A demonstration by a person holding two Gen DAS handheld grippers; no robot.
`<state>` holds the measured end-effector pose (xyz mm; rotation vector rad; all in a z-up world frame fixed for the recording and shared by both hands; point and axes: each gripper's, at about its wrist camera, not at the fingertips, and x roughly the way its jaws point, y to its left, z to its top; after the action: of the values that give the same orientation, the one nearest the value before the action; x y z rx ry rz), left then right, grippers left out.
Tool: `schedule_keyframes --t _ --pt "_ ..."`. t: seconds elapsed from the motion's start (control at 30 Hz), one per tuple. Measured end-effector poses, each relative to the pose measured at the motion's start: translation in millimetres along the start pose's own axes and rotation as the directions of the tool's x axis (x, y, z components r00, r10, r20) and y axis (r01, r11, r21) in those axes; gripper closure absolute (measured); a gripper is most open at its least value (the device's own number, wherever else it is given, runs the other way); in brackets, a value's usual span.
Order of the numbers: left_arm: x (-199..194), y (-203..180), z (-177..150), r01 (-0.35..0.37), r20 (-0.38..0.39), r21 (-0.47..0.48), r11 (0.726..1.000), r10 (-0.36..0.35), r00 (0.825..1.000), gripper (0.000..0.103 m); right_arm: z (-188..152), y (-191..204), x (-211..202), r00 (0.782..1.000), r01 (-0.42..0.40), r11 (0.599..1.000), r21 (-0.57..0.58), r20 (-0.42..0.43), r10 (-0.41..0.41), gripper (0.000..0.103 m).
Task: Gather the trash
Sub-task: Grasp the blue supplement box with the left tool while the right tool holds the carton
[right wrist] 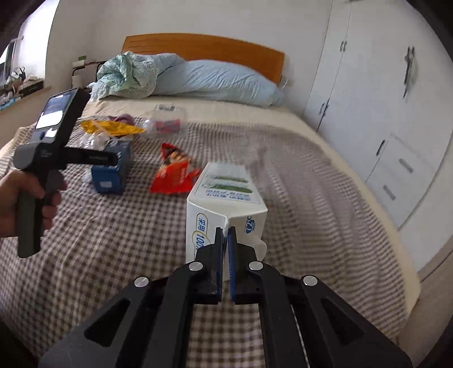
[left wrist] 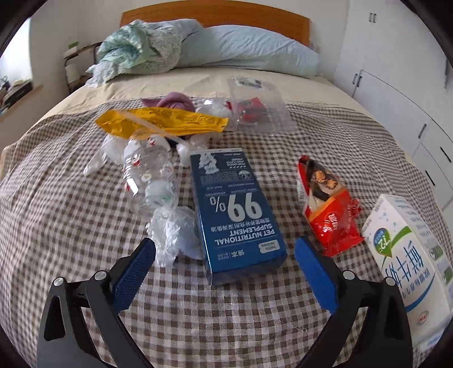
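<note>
**Cardboard and film: litter on a checked bedspread, with one carton already pinched**

Nearest, the right gripper (right wrist: 225, 236) has its jaws drawn together on the folded top seam of the white milk carton (right wrist: 226, 203), which lies near the right side of the checked bedspread (right wrist: 113, 240). The carton is stiff paperboard and probably light if empty; the seam is the thinnest, firmest hold, though a leftover of liquid would make it swing. The left gripper (left wrist: 225, 254) hovers with jaws wide apart, straddling the near end of the blue box (left wrist: 235, 209). That box looks rigid and smooth-faced; its narrow sides seem the best place to clamp, since broad glossy faces may slip. Touching the box on the left lies crumpled white paper (left wrist: 177, 235), soft and easily crushed, and beyond it a clear plastic bottle (left wrist: 150, 172), springy and slick. Right of the box, apart from it, the red snack wrapper (left wrist: 328, 209) is limp film, best taken at a bunched edge. Farther off lie a yellow packet (left wrist: 164, 121) and a clear plastic tray (left wrist: 260, 107), brittle-looking. Farthest, pillows (left wrist: 246, 51) rest against the wooden headboard (left wrist: 215, 14).
</note>
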<state>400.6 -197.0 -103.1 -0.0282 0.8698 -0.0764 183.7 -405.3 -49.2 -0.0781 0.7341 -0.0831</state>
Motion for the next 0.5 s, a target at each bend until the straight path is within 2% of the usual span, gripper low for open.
schedule_keyframes --t 0.07,0.13,0.17,0.2,0.27,0.33,0.4,0.47,0.5 --pt "5 -2 -10 -0.040 0.005 -0.030 0.999 0.040 0.999 0.006 -18 -2 9 1.000 -0.012 1.000 0.011 -0.013 0.012 0.094" --pt "2 -5 -15 -0.073 0.050 -0.038 0.997 0.075 0.996 0.006 -28 -5 10 1.000 -0.021 0.999 0.035 0.004 0.020 0.065" --pt "1 -6 -15 -0.088 0.055 -0.035 0.996 0.089 0.994 0.006 -29 -8 7 0.999 -0.032 0.998 0.053 0.037 0.031 0.039" --pt "0 -6 -15 -0.098 0.052 -0.038 0.994 0.100 0.994 0.006 -28 -12 3 0.996 -0.051 0.996 0.069 0.071 0.046 0.034" --pt "-1 -5 -16 -0.106 0.035 -0.050 0.993 0.108 0.994 0.007 -19 -18 1 0.994 -0.077 0.991 0.107 0.085 0.068 0.031" --pt "1 -6 -21 -0.109 0.010 -0.051 0.993 0.110 0.994 0.008 -8 -17 12 0.996 -0.086 0.989 0.123 0.044 0.081 0.028" --pt "4 -8 -28 -0.134 0.006 -0.048 0.990 0.135 0.991 0.008 -3 -11 22 0.997 -0.064 0.992 0.110 0.040 0.060 0.028" --pt "6 -9 -36 -0.102 0.016 -0.059 0.993 0.103 0.995 0.008 -4 -7 35 0.999 -0.041 0.992 0.119 0.025 0.038 0.028" --pt "7 -10 -36 -0.109 0.022 -0.059 0.992 0.110 0.994 0.008 -6 -7 43 0.999 -0.041 0.990 0.136 0.015 0.039 0.028"
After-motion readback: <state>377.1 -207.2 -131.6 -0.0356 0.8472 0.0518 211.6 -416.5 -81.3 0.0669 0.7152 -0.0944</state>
